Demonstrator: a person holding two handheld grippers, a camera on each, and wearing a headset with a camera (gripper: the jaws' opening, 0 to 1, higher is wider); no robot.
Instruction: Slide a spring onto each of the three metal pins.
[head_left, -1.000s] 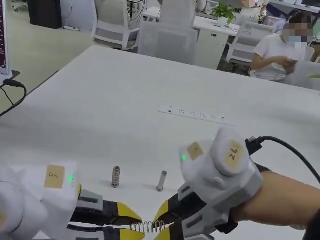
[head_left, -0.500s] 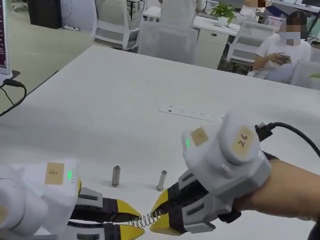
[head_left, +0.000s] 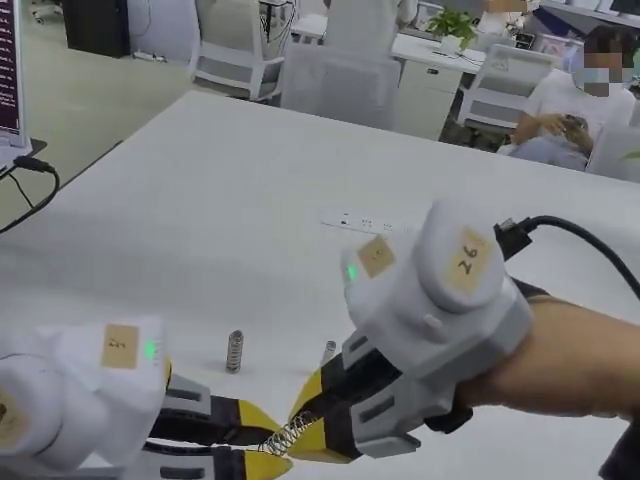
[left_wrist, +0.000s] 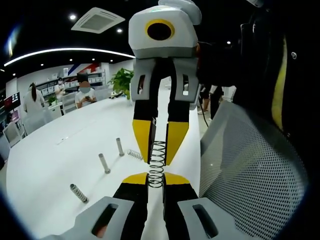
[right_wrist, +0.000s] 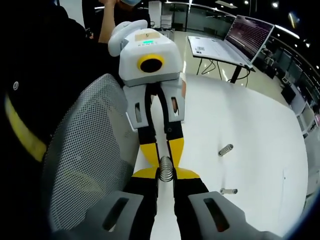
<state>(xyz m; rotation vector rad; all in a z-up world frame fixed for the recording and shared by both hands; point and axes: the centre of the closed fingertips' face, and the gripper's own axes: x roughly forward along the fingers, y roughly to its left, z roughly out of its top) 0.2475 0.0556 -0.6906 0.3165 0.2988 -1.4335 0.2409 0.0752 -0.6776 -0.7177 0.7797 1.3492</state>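
Left gripper (left_wrist: 156, 180): jaws closed on the near end of a spring (left_wrist: 157, 162), which is pinched between the yellow tips. Right gripper (right_wrist: 166, 174): faces it tip to tip, with its jaws pressed on the other end of the same spring. So the spring bridges the two grippers, held just above the near edge of the white table (head_left: 200, 180), and it isn't on any pin.

Beyond the tips, on the table:
- One pin (head_left: 234, 351) stands upright with a spring already on it.
- A bare pin (head_left: 327, 354) stands near it to the right, its lower part hidden behind the right gripper.
- A third pin (left_wrist: 120, 146) is also bare, seen in the left gripper view.
- A loose spring (left_wrist: 134, 154) lies flat just beside the third pin.

A power strip (head_left: 365, 223) lies farther back on the table.
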